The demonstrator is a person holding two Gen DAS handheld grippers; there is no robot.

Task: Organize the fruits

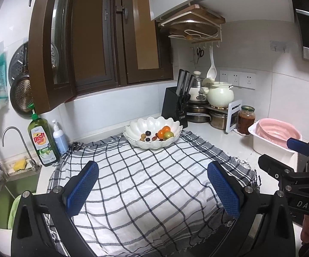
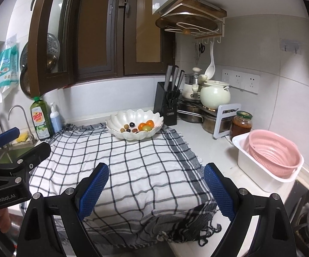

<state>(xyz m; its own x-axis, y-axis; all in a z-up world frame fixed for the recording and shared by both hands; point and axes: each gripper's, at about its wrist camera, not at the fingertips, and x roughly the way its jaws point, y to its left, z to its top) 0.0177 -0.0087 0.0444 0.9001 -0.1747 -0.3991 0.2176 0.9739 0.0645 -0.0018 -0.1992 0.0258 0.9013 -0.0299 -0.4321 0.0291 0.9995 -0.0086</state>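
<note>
While both hand-held grippers gape empty, bare cloth reaches the bowl.

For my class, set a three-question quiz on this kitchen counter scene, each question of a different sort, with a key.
1. True or false: the fruits lie in the white scalloped bowl.
2. What lies under the bowl? A) checked cloth B) wooden board C) metal tray
3. Fill in: the pink colander sits inside a white ____.

Key
1. True.
2. A.
3. Tub. It stands at the right of the counter, beside the cloth. Both the left tool and the right tool are open and hold nothing.
</note>
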